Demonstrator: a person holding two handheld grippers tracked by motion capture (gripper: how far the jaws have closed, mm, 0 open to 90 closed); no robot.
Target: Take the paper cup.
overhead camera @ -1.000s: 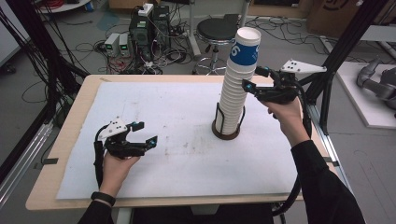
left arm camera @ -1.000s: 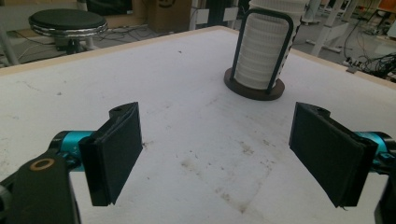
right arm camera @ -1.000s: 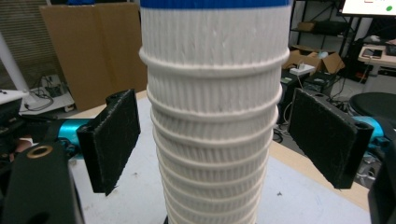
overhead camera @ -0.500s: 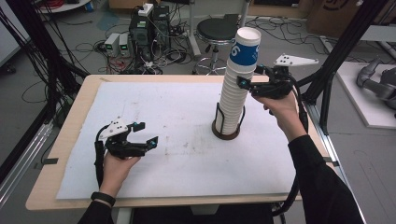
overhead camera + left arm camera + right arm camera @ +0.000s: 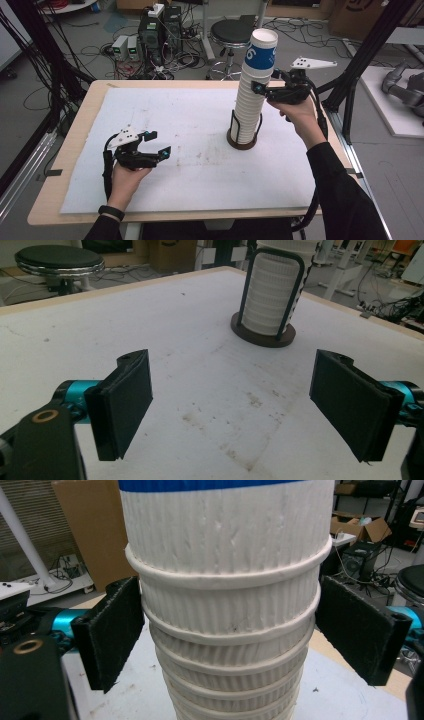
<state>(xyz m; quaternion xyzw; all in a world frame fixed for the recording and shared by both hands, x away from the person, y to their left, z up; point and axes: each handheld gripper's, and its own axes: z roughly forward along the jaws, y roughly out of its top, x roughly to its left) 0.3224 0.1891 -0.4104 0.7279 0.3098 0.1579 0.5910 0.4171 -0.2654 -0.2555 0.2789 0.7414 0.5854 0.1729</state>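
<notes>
Cup stack (image 5: 225, 605) btwn right fingers (image 5: 112, 630), pads just opened, not pressing

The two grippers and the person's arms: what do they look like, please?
Both the left gripper and the right gripper are black, with flat black pads, turquoise fittings, a grey three-cornered plate on top and a trailing black cable. The person wears dark sleeves and a black wristband.

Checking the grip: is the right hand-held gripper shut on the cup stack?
Open: the right hand-held gripper straddles the cup stack, its pads apart from it.
</notes>
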